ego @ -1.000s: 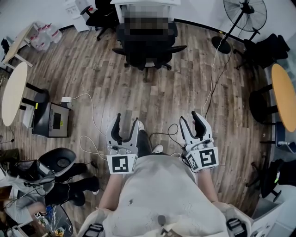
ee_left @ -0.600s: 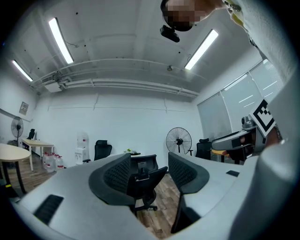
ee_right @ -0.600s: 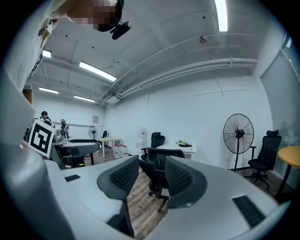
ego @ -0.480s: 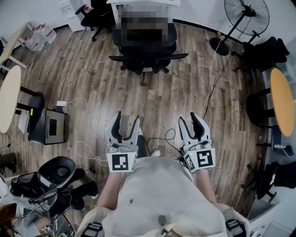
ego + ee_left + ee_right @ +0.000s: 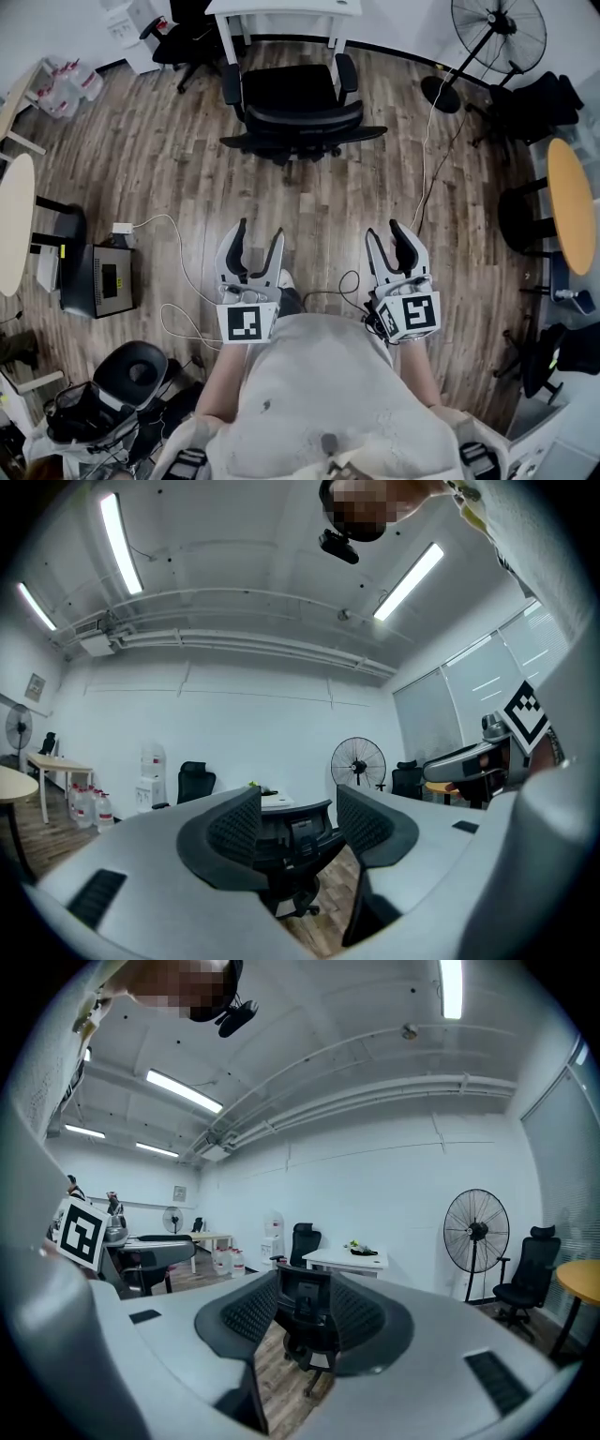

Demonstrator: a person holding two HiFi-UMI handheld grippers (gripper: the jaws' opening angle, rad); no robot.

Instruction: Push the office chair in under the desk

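A black office chair (image 5: 292, 103) stands on the wood floor with its back toward me, just in front of a white desk (image 5: 281, 7) at the top of the head view. My left gripper (image 5: 260, 232) and right gripper (image 5: 384, 232) are held side by side, level, pointing at the chair from well short of it. Both are open with nothing between their jaws. In the left gripper view the chair (image 5: 295, 850) shows through the gap of the left gripper (image 5: 298, 819). In the right gripper view the chair (image 5: 302, 1321) and desk (image 5: 349, 1258) lie straight ahead.
A standing fan (image 5: 497, 28) is at the far right, with a cable (image 5: 427, 159) running across the floor. An orange round table (image 5: 574, 197) and dark chairs line the right side. A black box (image 5: 105, 279), white cords and another chair (image 5: 183, 33) are on the left.
The person has walked forward: both grippers came closer to the chair, and the chair and desk now sit nearer in the head view. Both pairs of jaws stay open.
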